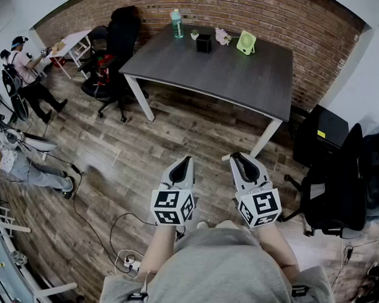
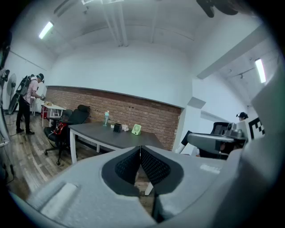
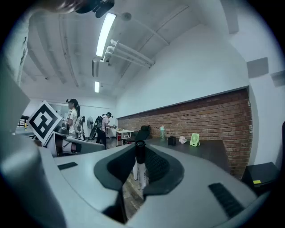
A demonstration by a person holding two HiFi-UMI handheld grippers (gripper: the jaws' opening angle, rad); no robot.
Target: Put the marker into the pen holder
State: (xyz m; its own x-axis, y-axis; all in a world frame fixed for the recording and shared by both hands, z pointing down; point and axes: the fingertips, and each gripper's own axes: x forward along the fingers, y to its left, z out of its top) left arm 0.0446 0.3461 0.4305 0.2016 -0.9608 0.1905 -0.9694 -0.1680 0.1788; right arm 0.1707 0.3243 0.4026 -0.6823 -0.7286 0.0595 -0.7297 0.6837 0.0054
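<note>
brick-walled office space with a plank floor held a dark grey table [image 1: 224, 72], and the person stood well short of its near edge. the right gripper [image 3: 140, 156] had its jaws closed onto the marker [image 3: 141, 173], a white barrel with a black cap, which stood upright between the pads. the left gripper [image 2: 140, 153] had its jaws pressed together with nothing between them. the marker looked light, stiff and smooth-sided, so it would likely slip or pivot under a loose pinch. a firm hold across the barrel near the cap end seemed sound. the pen holder [image 1: 203, 43], a small black box, stood near the table's far edge, between a water bottle [image 1: 177, 24] and a green fan [image 1: 246, 42]. its contents were too small to tell. the marker was well apart from it, not yet over the table.
</note>
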